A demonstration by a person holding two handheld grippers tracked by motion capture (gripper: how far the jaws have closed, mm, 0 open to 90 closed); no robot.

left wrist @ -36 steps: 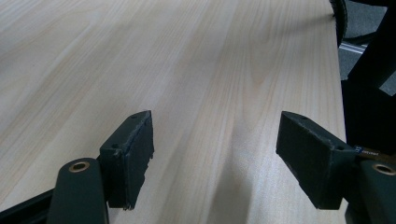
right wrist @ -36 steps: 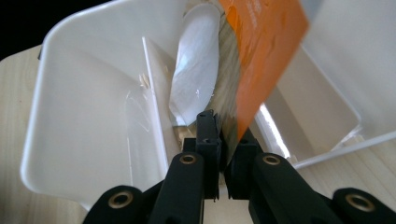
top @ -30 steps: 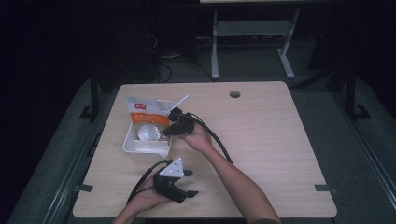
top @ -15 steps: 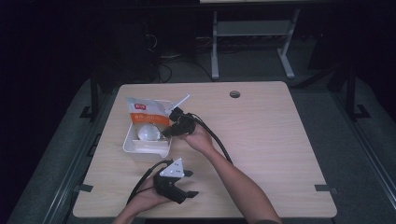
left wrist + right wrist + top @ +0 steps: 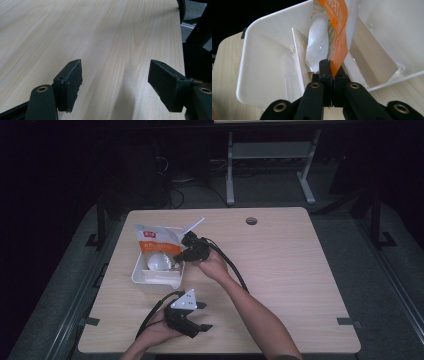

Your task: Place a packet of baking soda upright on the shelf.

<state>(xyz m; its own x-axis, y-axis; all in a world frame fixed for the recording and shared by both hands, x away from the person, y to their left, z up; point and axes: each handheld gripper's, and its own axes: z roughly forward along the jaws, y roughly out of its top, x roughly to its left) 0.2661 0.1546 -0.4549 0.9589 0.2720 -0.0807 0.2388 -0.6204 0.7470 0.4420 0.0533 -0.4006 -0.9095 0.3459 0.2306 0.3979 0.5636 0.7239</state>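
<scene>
A white plastic tray (image 5: 156,282) sits at the table's left, with an orange-and-white bag (image 5: 154,238) leaning in its far end and a white rounded object (image 5: 159,262) below the bag. My right gripper (image 5: 177,262) reaches over the tray's right rim. In the right gripper view its jaws have just been closing, and the right gripper (image 5: 329,65) is now shut on the bag's orange edge (image 5: 338,37), with the white rounded object (image 5: 318,42) behind it inside the tray (image 5: 262,50). My left gripper (image 5: 204,316) rests near the front edge; the left gripper (image 5: 115,82) stands open over bare wood.
A thin white strip (image 5: 195,226) sticks up from the tray's far right corner. A round cable hole (image 5: 251,221) lies at the back of the table. A grey metal stand (image 5: 270,165) stands on the floor beyond. Black cables trail from both grippers.
The right gripper has shifted slightly at the tray's rim beside the bag. The left gripper has not moved.
</scene>
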